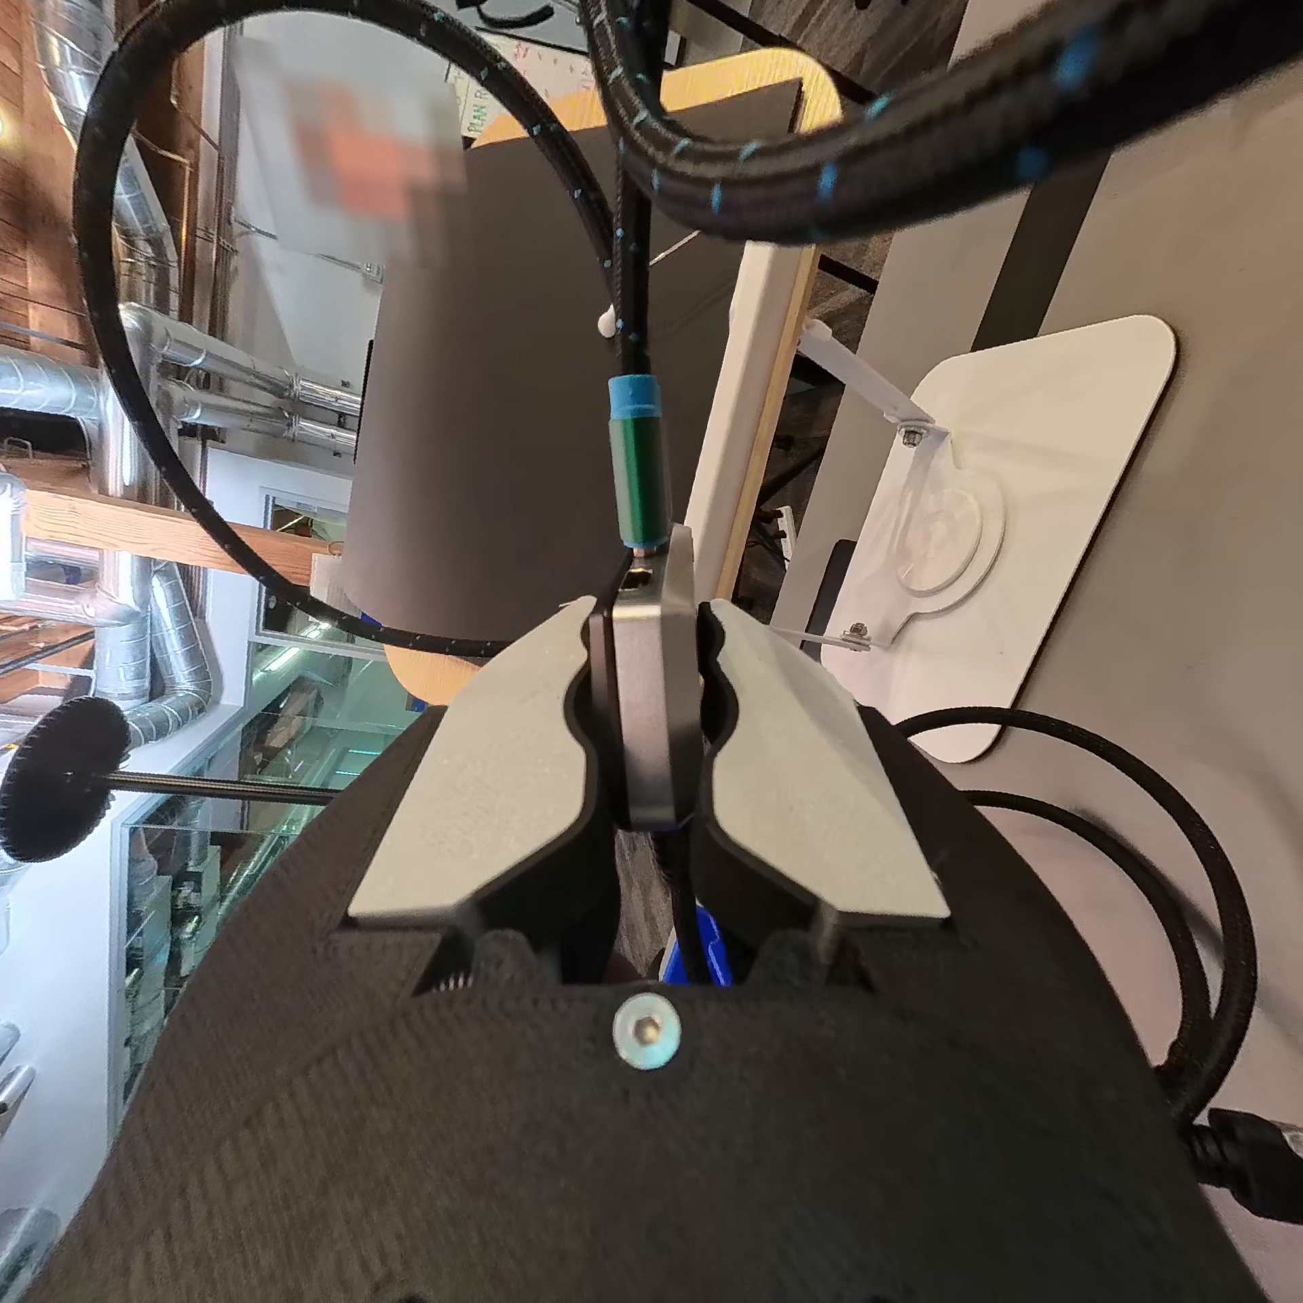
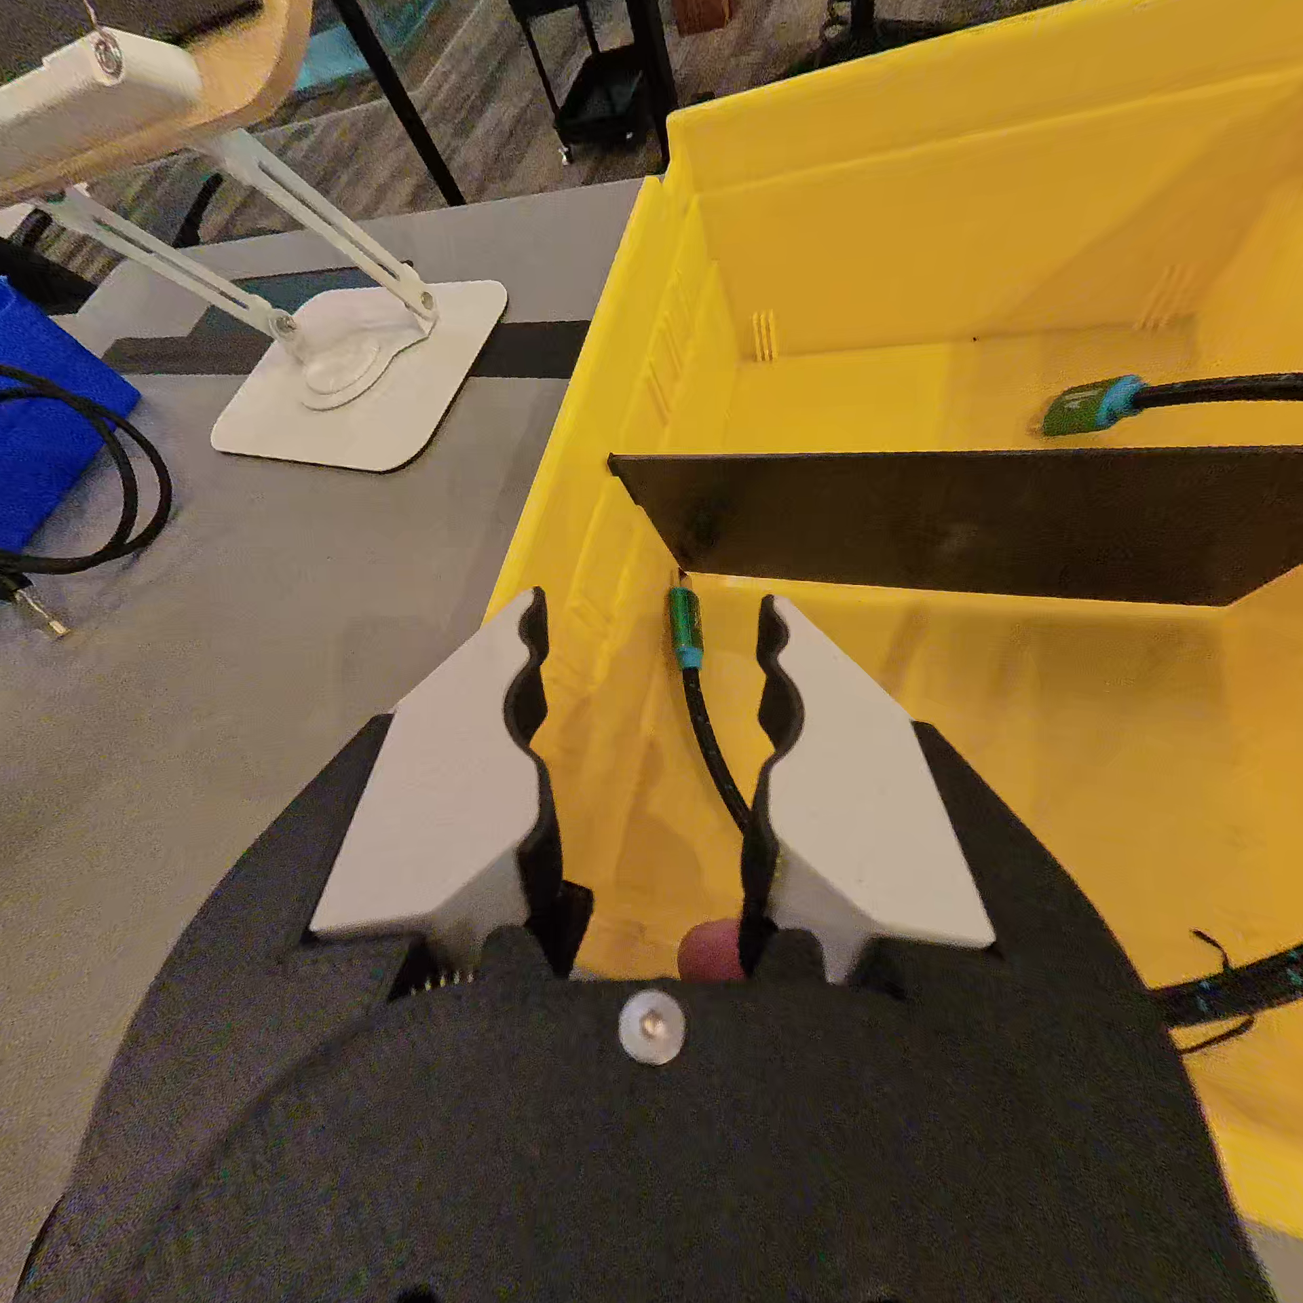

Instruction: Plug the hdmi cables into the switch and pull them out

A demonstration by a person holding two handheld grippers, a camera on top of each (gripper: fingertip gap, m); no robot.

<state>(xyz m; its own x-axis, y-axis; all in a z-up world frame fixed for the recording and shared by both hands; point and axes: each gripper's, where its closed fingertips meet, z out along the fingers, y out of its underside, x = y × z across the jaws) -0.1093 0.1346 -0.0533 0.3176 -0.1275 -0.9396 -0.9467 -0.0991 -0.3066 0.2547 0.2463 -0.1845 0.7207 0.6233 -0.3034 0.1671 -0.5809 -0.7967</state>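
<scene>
In the left wrist view my left gripper (image 1: 645, 613) is shut on a flat grey metal HDMI switch (image 1: 645, 705), held on edge. A green HDMI plug (image 1: 638, 465) with a blue collar sits in the switch's far end. Its black braided cable (image 1: 846, 155) loops up and around. In the right wrist view my right gripper (image 2: 652, 606) is open over the near compartment of a yellow bin (image 2: 916, 211). A second green plug (image 2: 685, 627) lies between the fingers, not clamped, and its cable runs past the right finger. A third green plug (image 2: 1086, 409) lies in the far compartment.
A black divider (image 2: 987, 522) splits the bin. On the grey table (image 2: 247, 670) to the left stand a white stand base (image 2: 352, 395) with slanted arms, a blue object (image 2: 42, 423) and a coiled black cable (image 2: 134, 493). The base also shows in the left wrist view (image 1: 1022, 529). The tips of one gripper are about 40 cm away from the tips of the other.
</scene>
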